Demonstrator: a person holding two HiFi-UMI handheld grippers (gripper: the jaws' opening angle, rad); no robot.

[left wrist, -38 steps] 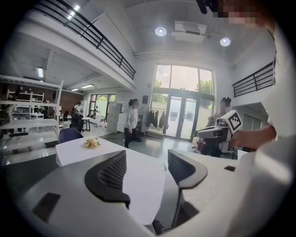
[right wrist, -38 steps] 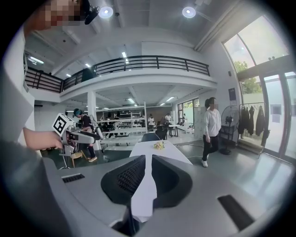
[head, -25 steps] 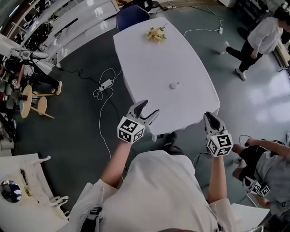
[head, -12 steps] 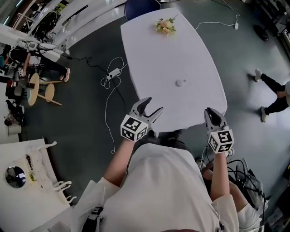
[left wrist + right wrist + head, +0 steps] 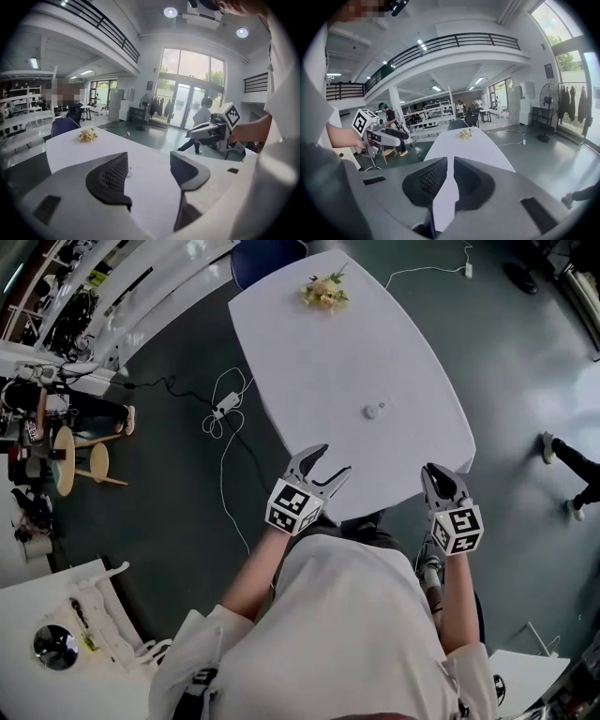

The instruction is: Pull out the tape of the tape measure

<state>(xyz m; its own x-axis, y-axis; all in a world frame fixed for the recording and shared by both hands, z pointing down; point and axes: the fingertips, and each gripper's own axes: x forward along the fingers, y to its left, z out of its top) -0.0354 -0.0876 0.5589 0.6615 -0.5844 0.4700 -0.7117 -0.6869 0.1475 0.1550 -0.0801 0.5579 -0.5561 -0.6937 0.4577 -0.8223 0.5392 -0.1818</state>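
The tape measure [image 5: 372, 411] is a small round white case lying on the white table [image 5: 319, 362], right of its middle. Both grippers hover over the table's near edge, well short of it. My left gripper [image 5: 330, 463] is open with nothing between its fingers. In the left gripper view [image 5: 149, 168] the tape measure [image 5: 129, 174] peeks out beside the left jaw. My right gripper [image 5: 434, 472] is shut and holds nothing. Its jaws [image 5: 450, 171] stand almost together in the right gripper view and hide the tape measure there.
A small bunch of flowers [image 5: 323, 292] lies at the table's far end, with a blue chair [image 5: 267, 254] behind it. A power strip and white cable [image 5: 223, 407] trail over the floor on the left. Stools [image 5: 75, 460] stand far left. A person's legs [image 5: 574, 470] show at right.
Both grippers have edged forward to the table's near edge, the left one also drifting right. The head view has shifted. People at the right have walked mostly out of view.
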